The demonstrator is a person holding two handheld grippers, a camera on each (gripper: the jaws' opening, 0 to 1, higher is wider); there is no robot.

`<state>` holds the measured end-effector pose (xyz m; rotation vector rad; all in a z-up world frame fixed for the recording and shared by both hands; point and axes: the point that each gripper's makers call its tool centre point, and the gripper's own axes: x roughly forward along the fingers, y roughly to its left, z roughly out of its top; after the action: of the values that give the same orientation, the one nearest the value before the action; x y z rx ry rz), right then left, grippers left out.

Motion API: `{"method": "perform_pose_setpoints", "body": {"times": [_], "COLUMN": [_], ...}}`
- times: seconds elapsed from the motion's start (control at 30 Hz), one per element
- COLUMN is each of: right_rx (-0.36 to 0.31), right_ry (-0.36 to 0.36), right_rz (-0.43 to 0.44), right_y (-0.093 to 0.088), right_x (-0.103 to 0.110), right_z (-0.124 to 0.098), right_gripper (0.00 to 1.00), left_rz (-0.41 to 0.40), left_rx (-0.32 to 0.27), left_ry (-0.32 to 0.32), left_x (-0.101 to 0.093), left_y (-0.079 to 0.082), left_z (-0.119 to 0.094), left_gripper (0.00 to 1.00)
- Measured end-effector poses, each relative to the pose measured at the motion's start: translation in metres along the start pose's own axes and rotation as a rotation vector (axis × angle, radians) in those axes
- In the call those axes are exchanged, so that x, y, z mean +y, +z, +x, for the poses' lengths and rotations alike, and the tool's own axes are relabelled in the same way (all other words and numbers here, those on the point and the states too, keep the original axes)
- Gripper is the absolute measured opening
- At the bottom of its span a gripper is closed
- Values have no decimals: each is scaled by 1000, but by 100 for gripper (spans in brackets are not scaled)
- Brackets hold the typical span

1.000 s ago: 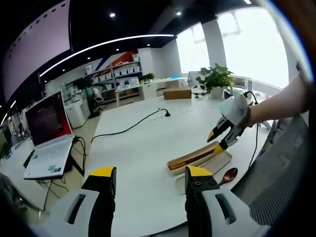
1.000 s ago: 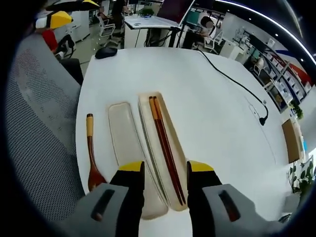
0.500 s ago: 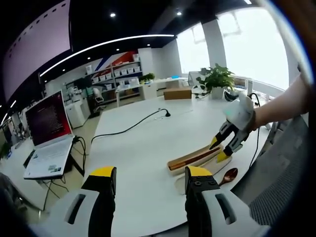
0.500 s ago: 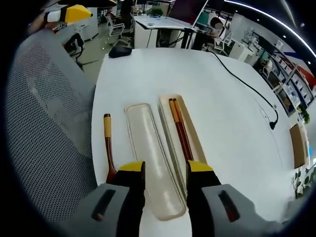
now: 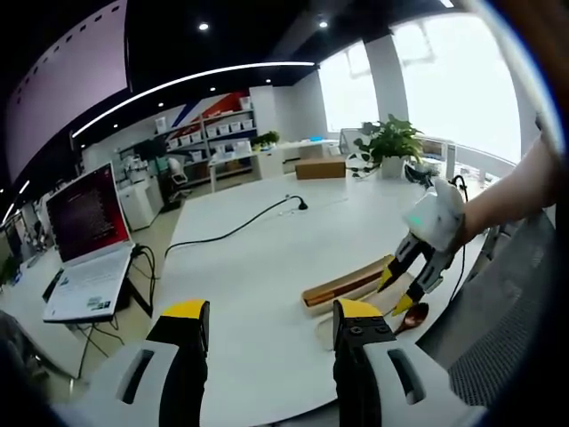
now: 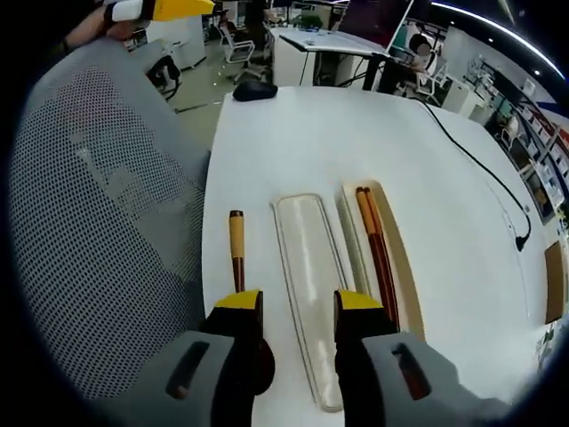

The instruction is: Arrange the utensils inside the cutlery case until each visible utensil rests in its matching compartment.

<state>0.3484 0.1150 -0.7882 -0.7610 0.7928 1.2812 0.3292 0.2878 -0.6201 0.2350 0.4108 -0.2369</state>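
On the white table [image 6: 293, 142] a beige cutlery case [image 6: 402, 267] holds a pair of dark chopsticks [image 6: 375, 242]. Beside it lies a translucent long tray [image 6: 307, 262], with nothing in it. A wooden spoon [image 6: 236, 253] with a yellow-tipped handle lies nearer the table edge, its bowl hidden behind my right jaw. My right gripper [image 6: 298, 302] hovers open over the tray and spoon. In the left gripper view it [image 5: 396, 294] hangs above the spoon [image 5: 412, 315] and case [image 5: 345, 285]. My left gripper [image 5: 271, 311] stands open, well back from them.
A grey mesh chair [image 6: 98, 205] stands against the table edge by the spoon. A black cable [image 5: 236, 229] crosses the table and a mouse [image 6: 255, 89] lies at its far end. A laptop [image 5: 84, 240], a cardboard box [image 5: 318, 168] and a plant [image 5: 389, 142] stand further off.
My right gripper has shifted sideways from over the chopstick case to over the tray and spoon, and has come lower. The left gripper has not moved.
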Motion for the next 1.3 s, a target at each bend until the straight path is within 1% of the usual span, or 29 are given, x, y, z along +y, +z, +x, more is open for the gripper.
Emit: {"method": "perform_pose_setpoints", "body": {"times": [0.17, 0.33, 0.43, 0.53, 0.6, 0.83, 0.9, 1.0, 1.3], "right_rx": [2, 25, 36, 49, 57, 74, 63, 71, 98], "right_ry": [34, 89, 91, 115, 125, 148, 153, 154, 177], "right_rz": [-6, -41, -62, -82, -89, -99, -98, -104, -115], "right_y": [1, -1, -1, -2, -3, -7, -6, -7, -15], "right_x": [9, 27, 32, 40, 43, 49, 49, 49, 54], "right_z": [4, 11, 16, 20, 23, 26, 26, 27, 29], "right_gripper": [27, 26, 30, 27, 27, 25, 22, 20, 20], "left_rz": [-1, -1, -3, -3, -2, -2, -2, -1, 3], "left_rx": [2, 2, 0, 0, 1, 2, 3, 3, 6], "left_ry": [1, 2, 2, 3, 2, 1, 0, -1, -2], "left_x": [0, 0, 1, 1, 1, 2, 2, 2, 2], "left_y": [0, 0, 0, 0, 0, -2, -2, -3, -4], "left_z": [1, 1, 0, 0, 0, 2, 2, 2, 3], "left_gripper": [57, 57, 57, 57, 57, 57, 57, 57, 57]}}
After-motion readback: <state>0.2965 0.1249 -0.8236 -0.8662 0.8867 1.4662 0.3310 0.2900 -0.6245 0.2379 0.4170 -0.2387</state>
